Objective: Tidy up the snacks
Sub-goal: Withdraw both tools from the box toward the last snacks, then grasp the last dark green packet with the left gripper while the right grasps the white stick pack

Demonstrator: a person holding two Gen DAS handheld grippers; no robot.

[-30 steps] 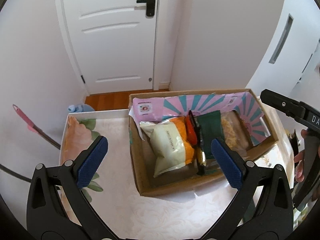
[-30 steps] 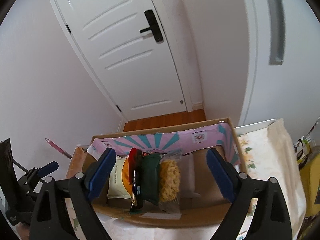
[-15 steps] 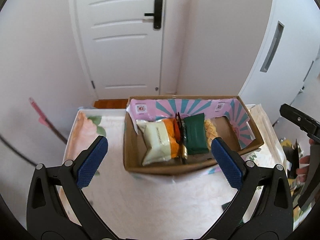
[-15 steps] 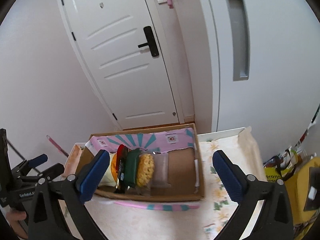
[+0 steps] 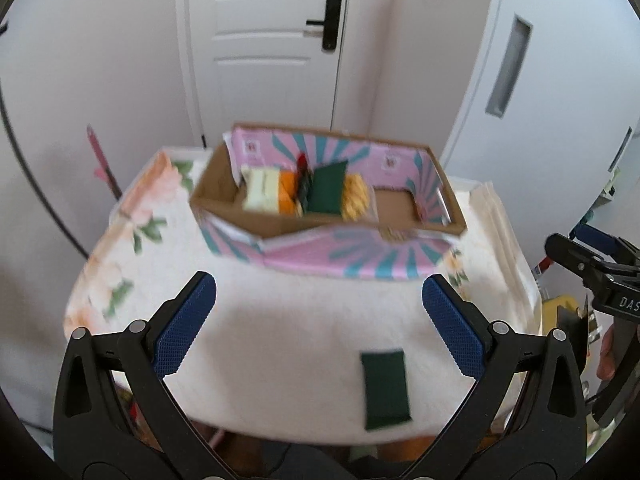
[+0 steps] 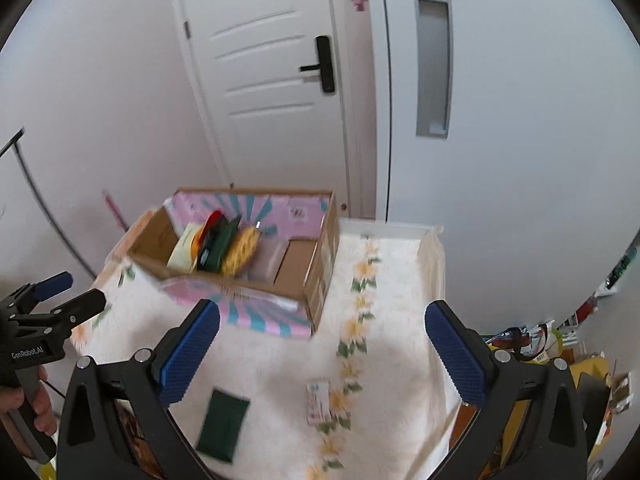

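A cardboard box [image 5: 280, 228] lined in pink and teal stands at the table's far side. Upright in its left half are several packets: a pale one [image 5: 262, 190], an orange one, a red one, a dark green one [image 5: 326, 192] and a yellow noodle pack [image 5: 356, 202]. A loose dark green packet [image 5: 386, 388] lies flat near the front edge; it shows again [image 6: 222, 424] in the right wrist view beside a small white packet [image 6: 319, 402]. My left gripper [image 5: 320, 324] is open and empty above the tablecloth. My right gripper [image 6: 322, 354] stands wide open, empty.
A floral tablecloth [image 6: 400, 280] covers the small table, which drops off at the near edge. A white door [image 5: 276, 40] and walls stand behind. Clutter and a yellow object [image 6: 588, 376] sit right of the table. A hand [image 6: 36, 408] holds the left gripper's handle.
Both grippers have drawn back from the box, which now looks smaller and farther. The front of the table with the loose green packet has come into view. The right jaws spread wider.
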